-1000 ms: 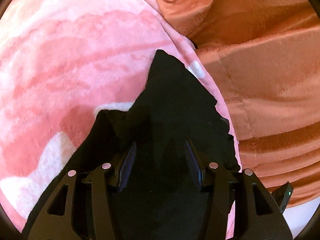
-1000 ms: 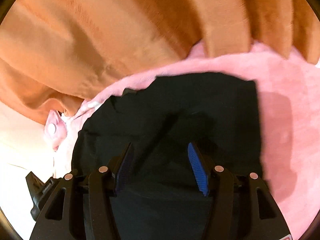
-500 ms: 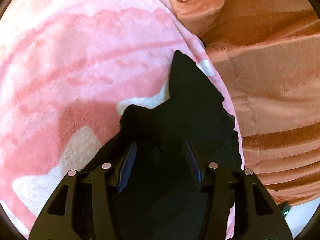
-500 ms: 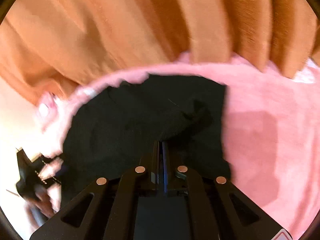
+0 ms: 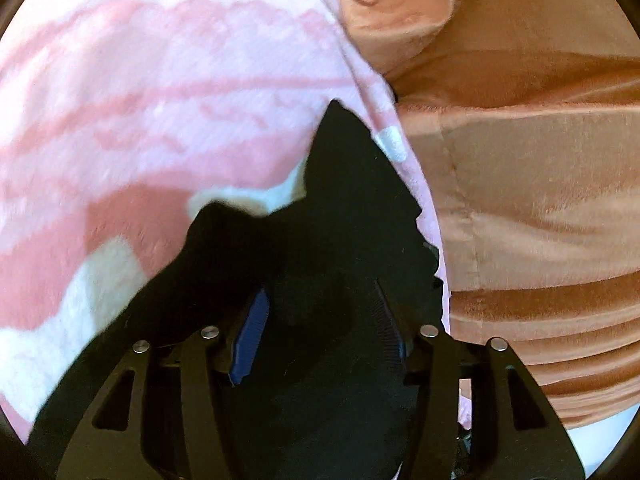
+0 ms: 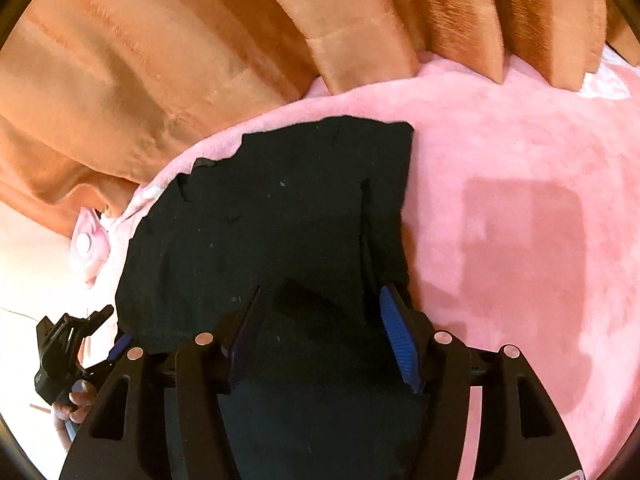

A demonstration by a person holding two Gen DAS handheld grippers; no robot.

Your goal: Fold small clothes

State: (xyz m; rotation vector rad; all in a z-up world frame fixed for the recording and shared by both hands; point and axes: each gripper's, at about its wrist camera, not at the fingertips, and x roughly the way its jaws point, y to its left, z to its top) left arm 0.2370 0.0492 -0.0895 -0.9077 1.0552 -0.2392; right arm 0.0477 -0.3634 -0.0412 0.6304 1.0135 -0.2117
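One view only – right wrist – shows black garment's (image 6: pixel 272 216) straight folded edge

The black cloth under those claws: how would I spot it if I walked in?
Look at the pink fluffy blanket spread below the orange curtain. Near its curtain-side edge lies the black garment, flat, beneath both open claws. It is the only dark thing on the pink.

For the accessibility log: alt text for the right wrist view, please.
The open right gripper hovers over a black garment lying flat on a pink fleece blanket. Orange curtain folds hang behind, and the left gripper shows at the lower left edge.
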